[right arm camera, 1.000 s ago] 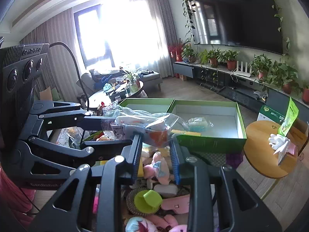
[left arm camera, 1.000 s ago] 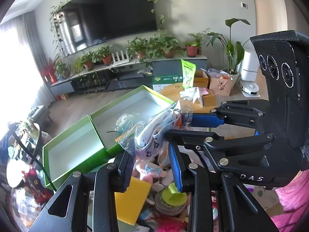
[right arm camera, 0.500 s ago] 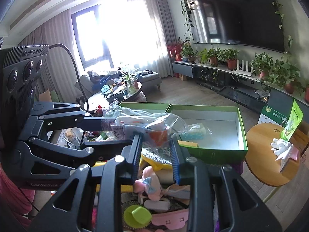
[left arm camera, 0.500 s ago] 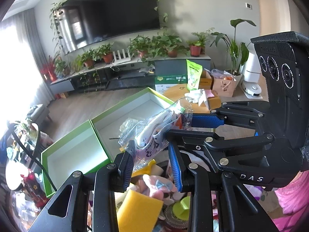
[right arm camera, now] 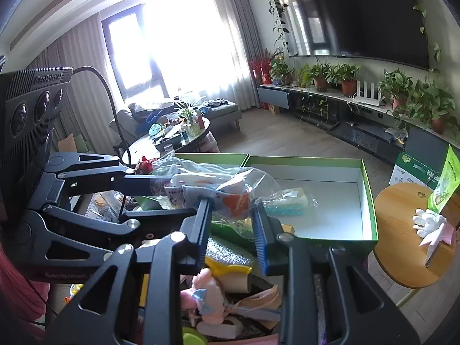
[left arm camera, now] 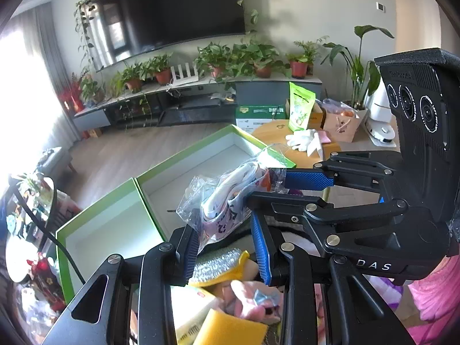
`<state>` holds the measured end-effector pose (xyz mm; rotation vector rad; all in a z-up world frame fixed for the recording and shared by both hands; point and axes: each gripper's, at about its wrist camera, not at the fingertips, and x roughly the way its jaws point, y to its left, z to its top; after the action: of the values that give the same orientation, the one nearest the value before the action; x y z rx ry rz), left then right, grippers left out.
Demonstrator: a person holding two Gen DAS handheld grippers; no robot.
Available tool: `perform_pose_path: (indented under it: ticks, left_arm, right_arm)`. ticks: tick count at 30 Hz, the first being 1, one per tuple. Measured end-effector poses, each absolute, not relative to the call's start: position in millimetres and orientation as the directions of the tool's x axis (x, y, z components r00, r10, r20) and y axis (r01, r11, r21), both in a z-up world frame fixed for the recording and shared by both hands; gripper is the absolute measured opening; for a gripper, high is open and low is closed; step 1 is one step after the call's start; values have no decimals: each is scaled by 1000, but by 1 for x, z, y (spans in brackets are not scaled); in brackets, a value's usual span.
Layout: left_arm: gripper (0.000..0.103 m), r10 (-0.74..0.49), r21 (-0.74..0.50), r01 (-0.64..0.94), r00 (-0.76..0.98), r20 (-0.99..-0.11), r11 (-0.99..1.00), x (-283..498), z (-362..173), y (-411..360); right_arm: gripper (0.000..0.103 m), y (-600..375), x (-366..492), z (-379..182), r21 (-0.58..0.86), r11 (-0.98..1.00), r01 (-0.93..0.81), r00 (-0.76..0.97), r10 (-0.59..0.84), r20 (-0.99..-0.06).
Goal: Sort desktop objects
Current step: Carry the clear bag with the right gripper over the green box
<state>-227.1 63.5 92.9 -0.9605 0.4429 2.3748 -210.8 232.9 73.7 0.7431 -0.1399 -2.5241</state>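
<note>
A clear plastic bag of patterned cloth items point(left arm camera: 227, 201) point(right arm camera: 230, 195) hangs in the air between both grippers. My left gripper point(left arm camera: 225, 238) is shut on its lower end, and my right gripper point(right arm camera: 232, 221) is shut on the end with an orange patch. In the left wrist view the right gripper point(left arm camera: 283, 188) comes in from the right. An open green box point(left arm camera: 184, 155) point(right arm camera: 365, 195) with two white-lined halves lies just beyond the bag. A wrapped blue and white packet point(right arm camera: 284, 201) rests in the nearer half.
Below the grippers is a pile of small things: a yellow sponge point(left arm camera: 230, 330), a silver scouring pad point(left arm camera: 218, 261), a pink plush point(right arm camera: 210, 290). A round wooden table point(right arm camera: 402, 244) with white gloves point(right arm camera: 428, 221) stands right of the box. A coffee table point(right arm camera: 169, 141) stands farther back.
Both grippers have carried the bag together towards the green box. The pile has slid lower in both views and the box looms closer. The jaws kept their width.
</note>
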Motion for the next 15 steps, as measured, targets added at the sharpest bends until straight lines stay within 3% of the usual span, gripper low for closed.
perform_pose_path:
  ticks: [15]
  left_arm:
    - [33,335,49,-566,-552,-763,-823,-282,62,62]
  right_arm:
    - [29,231,-267,45,280,-861,425,-684,-508,-524]
